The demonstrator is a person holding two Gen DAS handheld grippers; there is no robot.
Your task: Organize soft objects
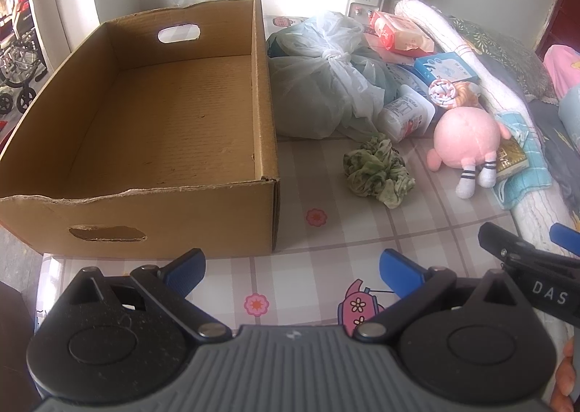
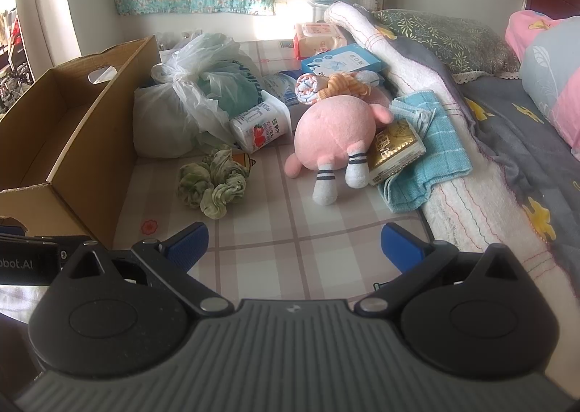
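Right wrist view | right tongs (image 2: pixel 294 247) apart, empty; left tongs (image 1: pixel 292 268) apart, empty | green scrunchie (image 2: pixel 212 184) on bed beside cardboard box (image 2: pixel 78 143), pink plush (image 2: pixel 335 131) near | advice: pinch scrunchie mid-bunch, lift clear over box wall.

The left gripper (image 1: pixel 291 272) hangs at six o'clock with its blue pads spread apart over the checked cloth (image 1: pixel 326 241). The open cardboard box (image 1: pixel 145 143) fills nine to eleven o'clock. The green scrunchie (image 1: pixel 378 172) lies right of the box; the pink plush toy (image 1: pixel 465 138) rests at three o'clock
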